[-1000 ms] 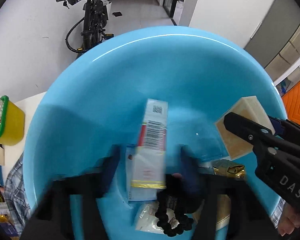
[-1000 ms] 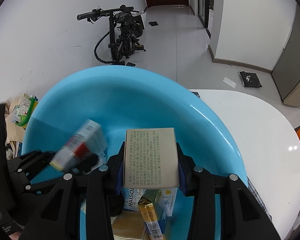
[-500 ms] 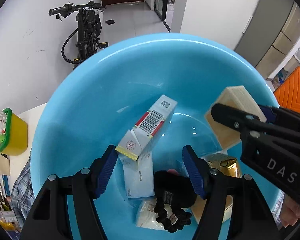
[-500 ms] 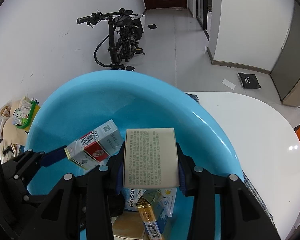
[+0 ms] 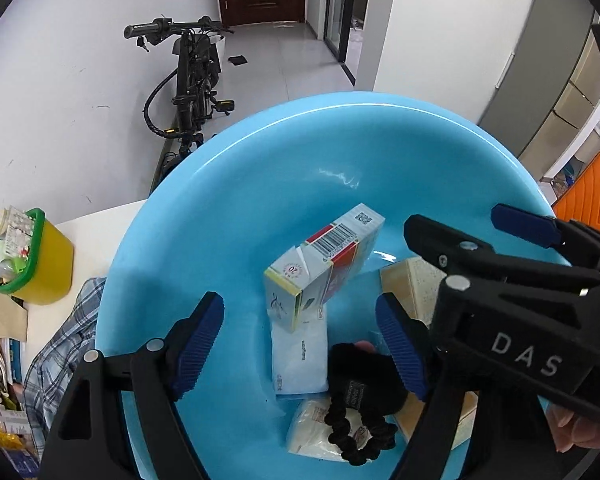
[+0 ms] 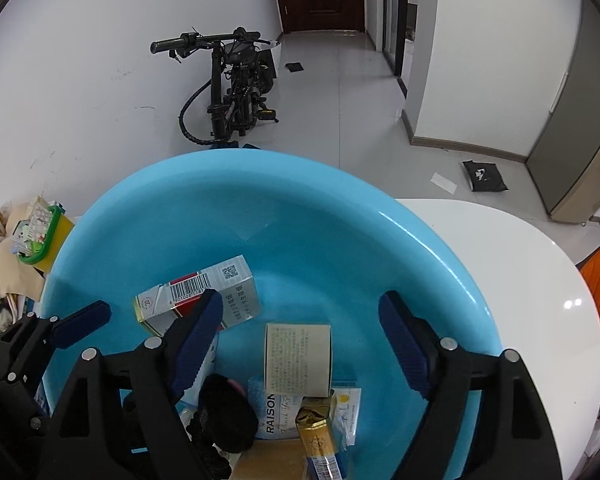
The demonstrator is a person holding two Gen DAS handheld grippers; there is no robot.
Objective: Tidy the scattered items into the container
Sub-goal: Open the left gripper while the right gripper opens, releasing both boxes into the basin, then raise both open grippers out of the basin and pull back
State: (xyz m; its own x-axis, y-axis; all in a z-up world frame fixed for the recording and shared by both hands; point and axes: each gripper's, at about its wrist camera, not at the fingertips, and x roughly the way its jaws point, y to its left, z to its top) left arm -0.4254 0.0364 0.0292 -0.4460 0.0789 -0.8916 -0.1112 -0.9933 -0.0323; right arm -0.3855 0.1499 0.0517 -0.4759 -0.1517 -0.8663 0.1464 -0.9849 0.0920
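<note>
A big blue basin (image 5: 260, 184) (image 6: 340, 216) fills both views. In it lie a white and red barcode box (image 5: 324, 264) (image 6: 204, 296), a beige box (image 6: 298, 360) (image 5: 408, 288), a black hair tie (image 5: 356, 432) (image 6: 224, 404), a gold and blue packet (image 6: 320, 440) and light blue sachets (image 5: 300, 360). My left gripper (image 5: 300, 344) is open and empty above the basin. My right gripper (image 6: 300, 340) is open and empty just above the beige box; it shows at the right of the left wrist view (image 5: 500, 280).
The basin sits on a white table (image 6: 520, 264). A yellow bin with a green rim (image 5: 32, 264) (image 6: 44, 244) stands to the left. A plaid cloth (image 5: 64, 344) lies by the basin. A black bike (image 6: 232, 92) leans on the wall behind. An orange chair (image 5: 592, 192) is at right.
My left gripper opened and the barcode box fell into the basin. My right gripper opened and the beige box dropped in. Both grippers rose a little.
</note>
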